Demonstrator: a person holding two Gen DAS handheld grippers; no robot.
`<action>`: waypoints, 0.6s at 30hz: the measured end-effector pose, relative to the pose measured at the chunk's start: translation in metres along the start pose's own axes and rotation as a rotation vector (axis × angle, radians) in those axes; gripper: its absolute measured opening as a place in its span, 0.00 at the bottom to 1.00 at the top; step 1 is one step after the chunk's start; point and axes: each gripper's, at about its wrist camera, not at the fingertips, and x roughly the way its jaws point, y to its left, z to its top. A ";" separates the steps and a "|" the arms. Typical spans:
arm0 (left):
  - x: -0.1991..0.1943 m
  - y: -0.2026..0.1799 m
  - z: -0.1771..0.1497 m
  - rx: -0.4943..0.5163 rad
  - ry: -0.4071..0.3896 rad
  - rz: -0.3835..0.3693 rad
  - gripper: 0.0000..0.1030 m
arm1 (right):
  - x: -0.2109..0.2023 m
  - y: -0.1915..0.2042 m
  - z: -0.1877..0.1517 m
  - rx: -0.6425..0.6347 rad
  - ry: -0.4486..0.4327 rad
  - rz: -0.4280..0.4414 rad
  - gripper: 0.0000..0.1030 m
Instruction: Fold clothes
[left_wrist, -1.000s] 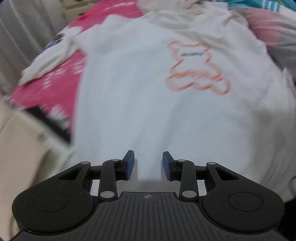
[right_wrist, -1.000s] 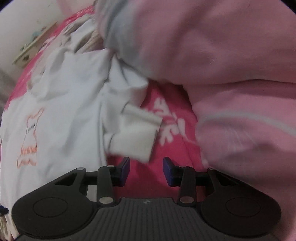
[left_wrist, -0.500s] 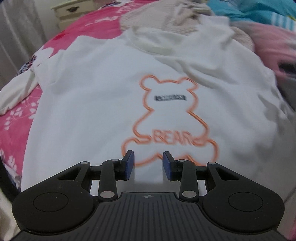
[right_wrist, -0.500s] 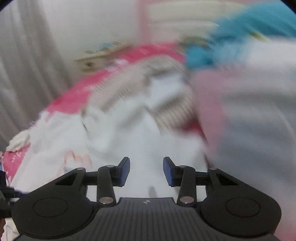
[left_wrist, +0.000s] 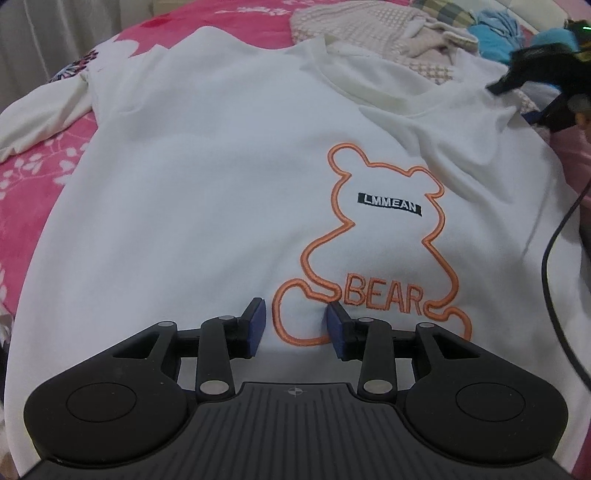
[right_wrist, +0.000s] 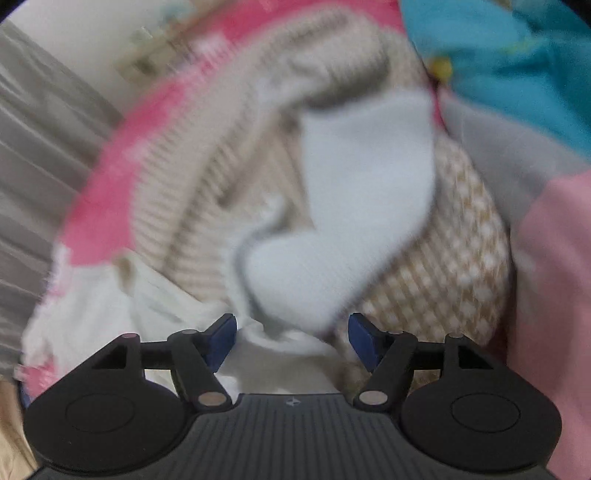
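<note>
A white sweatshirt with an orange bear outline lies spread front-up on the pink floral bedcover. My left gripper hovers over the print's lower left. Its jaws are opening slightly and nothing is pinched between them. In the blurred right wrist view, my right gripper is over the shirt's far shoulder with its jaws opening. A white sleeve lies bunched just ahead, and white cloth shows under the gap; the pads do not press on it. The right gripper's black frame shows at the left view's top right.
Other clothes are piled past the collar: a beige knit, a beige checked piece, a teal garment and a pink one. A black cable runs down the right side. Grey curtains hang at the left.
The left gripper moved from the shirt's plain part to the bear print. The right gripper swept from the sleeve cuff on the bedcover to the clothes pile, and its jaws widened.
</note>
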 end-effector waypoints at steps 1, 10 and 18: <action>0.000 0.000 0.000 0.003 -0.001 -0.002 0.37 | 0.000 0.003 -0.004 -0.014 0.013 0.010 0.46; 0.002 0.004 -0.001 -0.004 -0.007 -0.013 0.37 | -0.053 0.077 -0.105 -0.727 -0.294 -0.078 0.14; 0.004 0.002 -0.002 0.012 -0.017 -0.007 0.39 | -0.038 0.075 -0.127 -0.905 -0.621 -0.424 0.15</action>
